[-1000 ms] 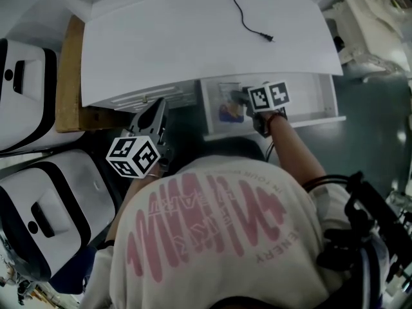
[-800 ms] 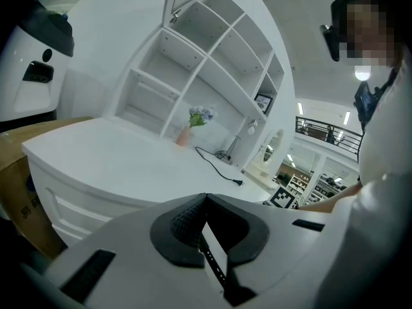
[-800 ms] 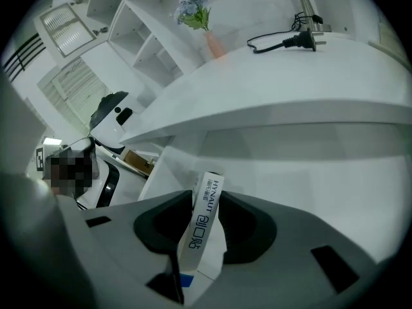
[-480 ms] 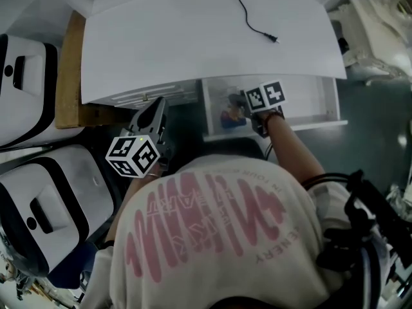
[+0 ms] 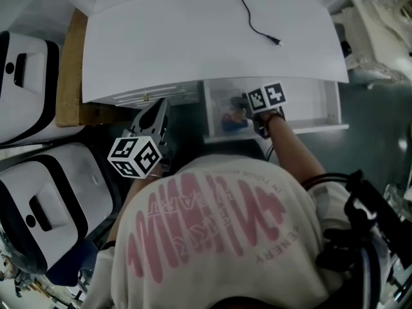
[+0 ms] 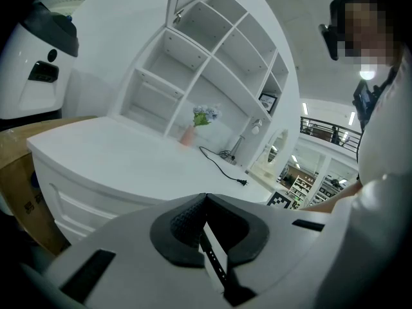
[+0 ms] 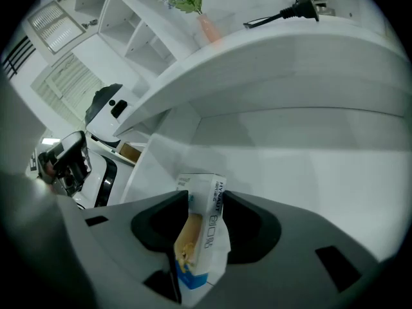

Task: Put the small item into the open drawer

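The small item is a white, blue and orange snack packet (image 7: 203,237). It stands between the jaws of my right gripper (image 7: 206,198), which reaches down into the open white drawer (image 5: 277,132) under the desk. Those jaws have just been opening and now stand open, the packet loose between them with its lower end down in the drawer. In the head view the packet (image 5: 233,120) shows in the drawer's left part, beside the right gripper (image 5: 241,111). My left gripper (image 5: 158,108) hangs shut and holding nothing left of the drawer, in front of the desk.
The white desk top (image 5: 212,37) carries a black cable with a plug (image 5: 254,21). White shelves and a small vase (image 6: 188,134) stand behind it. Two white and black machines (image 5: 38,205) and a cardboard box (image 5: 67,76) crowd the left side.
My right gripper has sunk a little deeper into the drawer with the packet between its jaws. The left gripper has stayed in place.
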Available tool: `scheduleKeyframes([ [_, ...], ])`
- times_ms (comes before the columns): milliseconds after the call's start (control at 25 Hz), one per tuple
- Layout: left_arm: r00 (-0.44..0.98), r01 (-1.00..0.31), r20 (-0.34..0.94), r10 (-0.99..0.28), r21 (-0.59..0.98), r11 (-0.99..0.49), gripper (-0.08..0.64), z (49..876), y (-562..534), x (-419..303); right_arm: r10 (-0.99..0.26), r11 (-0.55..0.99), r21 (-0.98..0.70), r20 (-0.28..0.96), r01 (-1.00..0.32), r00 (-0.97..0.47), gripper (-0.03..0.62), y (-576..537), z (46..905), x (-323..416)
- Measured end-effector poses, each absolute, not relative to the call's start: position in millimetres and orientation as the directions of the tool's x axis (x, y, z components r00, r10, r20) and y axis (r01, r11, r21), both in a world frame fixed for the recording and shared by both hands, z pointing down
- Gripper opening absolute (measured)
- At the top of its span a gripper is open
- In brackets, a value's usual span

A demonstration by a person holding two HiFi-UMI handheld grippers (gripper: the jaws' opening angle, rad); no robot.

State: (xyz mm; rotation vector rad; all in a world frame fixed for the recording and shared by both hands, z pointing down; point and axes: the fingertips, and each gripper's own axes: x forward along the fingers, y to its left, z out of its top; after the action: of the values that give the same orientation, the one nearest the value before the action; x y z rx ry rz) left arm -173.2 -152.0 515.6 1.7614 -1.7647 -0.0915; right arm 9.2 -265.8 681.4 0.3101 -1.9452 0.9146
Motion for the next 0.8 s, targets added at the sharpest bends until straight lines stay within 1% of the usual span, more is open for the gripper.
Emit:
scheduleKeyframes([
  [40, 0.096, -0.876, 0.381, -0.920, 0.471, 0.104, 0.029, 516.0, -150.9, -173.6, 0.149, 0.689, -0.469, 0.838, -0.552, -0.525, 0.181, -265.8, 683.5, 10.3],
  [280, 0.080, -0.876, 0.388, -0.918, 0.466, 0.121, 0.029, 518.0, -148.5, -176.8, 0.177, 0.696, -0.473, 0.842, -0.540, -0.510, 0.184, -262.3, 686.4, 7.6],
  [800, 0.089, -0.877, 0.383, -0.919, 0.467, 0.110, 0.029, 520.8, -156.3, -171.0, 0.191, 0.676, -0.483, 0.844, -0.556, -0.501, 0.190, -260.4, 695.2, 6.5],
])
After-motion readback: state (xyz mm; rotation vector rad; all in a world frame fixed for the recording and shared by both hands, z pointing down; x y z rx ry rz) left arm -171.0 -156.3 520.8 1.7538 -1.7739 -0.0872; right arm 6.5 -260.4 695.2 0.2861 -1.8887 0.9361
